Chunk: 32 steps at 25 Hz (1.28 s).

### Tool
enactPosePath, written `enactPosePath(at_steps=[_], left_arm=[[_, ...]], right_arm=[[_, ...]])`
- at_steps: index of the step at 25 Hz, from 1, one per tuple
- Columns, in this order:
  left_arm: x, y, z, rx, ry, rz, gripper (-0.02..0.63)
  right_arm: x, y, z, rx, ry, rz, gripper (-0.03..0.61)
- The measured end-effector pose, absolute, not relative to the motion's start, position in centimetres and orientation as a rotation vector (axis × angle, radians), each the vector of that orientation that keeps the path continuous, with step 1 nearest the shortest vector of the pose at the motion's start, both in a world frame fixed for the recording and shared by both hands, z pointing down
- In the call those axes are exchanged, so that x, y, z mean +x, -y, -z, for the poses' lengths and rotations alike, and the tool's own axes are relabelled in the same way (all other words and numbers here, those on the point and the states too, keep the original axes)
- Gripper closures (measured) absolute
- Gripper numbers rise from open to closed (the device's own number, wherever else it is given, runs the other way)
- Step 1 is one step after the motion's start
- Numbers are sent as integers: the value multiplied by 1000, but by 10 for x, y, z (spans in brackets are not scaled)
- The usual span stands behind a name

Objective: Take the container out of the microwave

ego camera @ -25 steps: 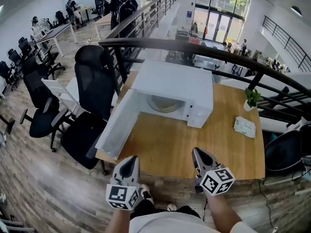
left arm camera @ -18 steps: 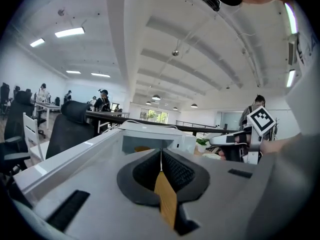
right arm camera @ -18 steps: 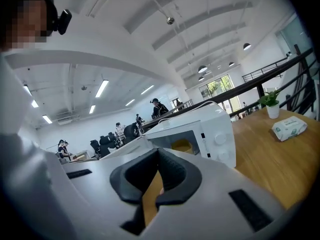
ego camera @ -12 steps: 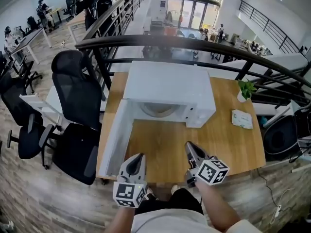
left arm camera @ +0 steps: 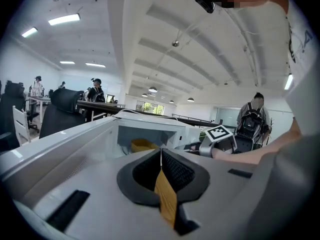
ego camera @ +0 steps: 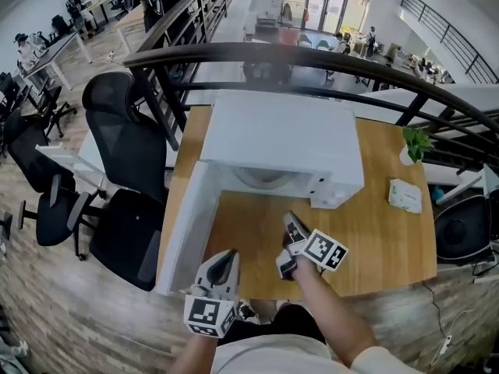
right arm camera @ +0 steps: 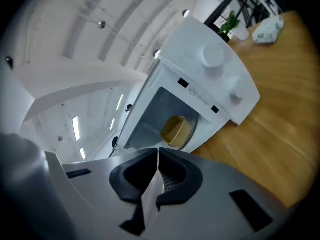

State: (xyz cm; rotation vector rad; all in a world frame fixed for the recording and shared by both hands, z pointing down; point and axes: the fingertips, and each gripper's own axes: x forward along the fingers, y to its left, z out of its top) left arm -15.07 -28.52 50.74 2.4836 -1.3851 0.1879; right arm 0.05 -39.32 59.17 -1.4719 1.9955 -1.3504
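Note:
A white microwave (ego camera: 281,142) stands on the wooden table (ego camera: 374,240) with its door (ego camera: 185,226) swung open to the left. Inside, a tan container (right arm camera: 176,130) sits on the turntable; the left gripper view also shows the container (left arm camera: 142,144). My right gripper (ego camera: 290,223) is over the table just in front of the opening, pointing at it, jaws shut and empty. My left gripper (ego camera: 227,255) hangs at the table's front edge beside the open door, also shut with nothing in it. In the head view the cavity shows only a pale round rim.
Black office chairs (ego camera: 129,142) stand left of the table. A dark railing (ego camera: 327,57) curves behind the microwave. A small potted plant (ego camera: 414,146) and a white packet (ego camera: 405,195) lie at the table's right side. The microwave's knobs (right arm camera: 214,55) are right of the opening.
My right gripper has moved forward and up the table toward the microwave opening. The left gripper stayed near the front edge. The head camera shifted slightly.

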Motion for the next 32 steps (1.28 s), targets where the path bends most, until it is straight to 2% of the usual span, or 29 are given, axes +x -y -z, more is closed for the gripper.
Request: enactPosePath(at_steps=[4,12,32], left_arm=[[-152,291,-514,2463,1391,-204,577],[-148,301,-525,2509,1390,-273,578],[-152,308,-538,2425,1385,-201,578]], right_arm=[[-11,430,-607,-1360,-1877,1409,513],[-4,483,-657,-1275,-1400,1529,466],[-6,518,-680,-1353,-1252,1558,465]])
